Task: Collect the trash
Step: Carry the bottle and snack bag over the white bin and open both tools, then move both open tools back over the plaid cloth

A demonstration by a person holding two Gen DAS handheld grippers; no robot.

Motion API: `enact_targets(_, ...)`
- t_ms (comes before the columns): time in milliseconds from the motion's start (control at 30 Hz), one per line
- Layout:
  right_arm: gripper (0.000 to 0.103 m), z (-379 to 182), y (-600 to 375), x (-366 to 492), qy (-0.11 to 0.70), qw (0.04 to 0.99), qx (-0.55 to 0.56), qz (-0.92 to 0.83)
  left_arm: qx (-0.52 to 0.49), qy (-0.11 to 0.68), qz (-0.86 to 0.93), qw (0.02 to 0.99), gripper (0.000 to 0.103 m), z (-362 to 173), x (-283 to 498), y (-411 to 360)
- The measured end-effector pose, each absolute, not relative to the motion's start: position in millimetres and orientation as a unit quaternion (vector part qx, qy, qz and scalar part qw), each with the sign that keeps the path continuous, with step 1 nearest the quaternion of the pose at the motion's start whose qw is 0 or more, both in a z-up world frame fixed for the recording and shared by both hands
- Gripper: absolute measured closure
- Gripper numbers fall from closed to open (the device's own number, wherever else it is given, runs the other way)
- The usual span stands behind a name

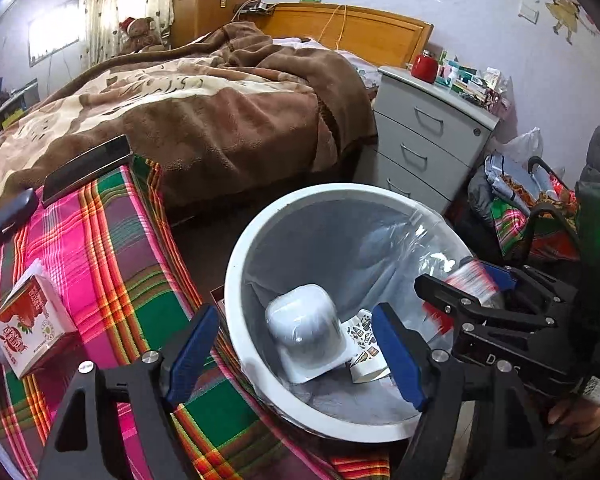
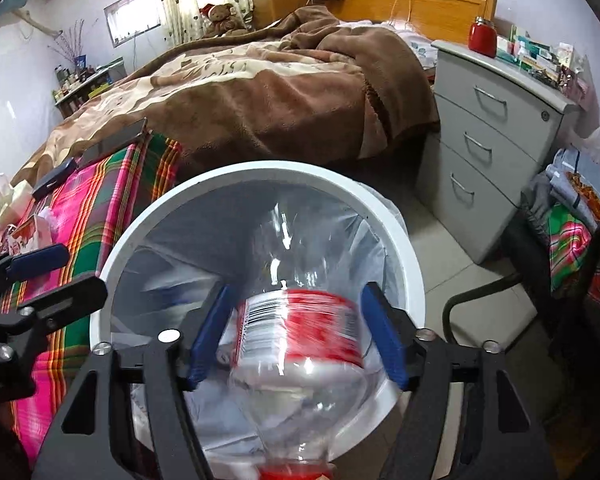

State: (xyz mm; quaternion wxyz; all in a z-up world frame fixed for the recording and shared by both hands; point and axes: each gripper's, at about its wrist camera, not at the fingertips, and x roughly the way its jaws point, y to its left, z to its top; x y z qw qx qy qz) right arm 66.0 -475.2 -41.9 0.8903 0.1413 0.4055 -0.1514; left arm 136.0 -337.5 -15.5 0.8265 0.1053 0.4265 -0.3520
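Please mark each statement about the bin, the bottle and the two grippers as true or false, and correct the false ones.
1. The right gripper has a clear plastic bottle with a red label between its fingers. True.
2. The white bin is unlined. False: a clear plastic bag lines it.
3. The left gripper holds a paper cup. False: it is open and holds nothing.
4. A white plastic tub lies inside the bin. True.
5. The bottle is above the floor, away from the bin. False: it is over the bin's opening.
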Motion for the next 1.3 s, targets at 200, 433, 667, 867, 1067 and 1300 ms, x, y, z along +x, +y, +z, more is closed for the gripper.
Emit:
enact_targets(200, 0.031, -35, -475, 64, 0.393, 0.895, 0.147, -0.153, 0.092, 0.42, -0.339, 0.837, 0.024, -6, 134, -323)
enact_targets(433, 0.031, -25, -463, 63, 0.379, 0.902, 0.145, -0.15, 0.073, 0.412, -0.331, 0.846, 0.024, 6, 128, -304)
enact_targets(667, 0.031, -14, -450, 58, 0.363, 0.909, 0.145, -0.141, 0.065, 0.408, -0.313, 0.855, 0.024, 12, 122, -278)
enact_targets(867, 0.031, -11, -436, 58, 0.357, 0.914, 0.146, -0.129, 0.06, 0.395, -0.294, 0.868, 0.024, 18, 115, -250)
enact_targets(1067, 0.031, -8, -413, 61, 0.346, 0.921, 0.143, -0.105, 0.051, 0.383, -0.268, 0.883, 0.024, 24, 109, -216)
enact_targets(1300, 0.031, -5, -385, 75, 0.34, 0.928, 0.133, -0.07, 0.037, 0.365, -0.234, 0.9, 0.024, 30, 106, -172)
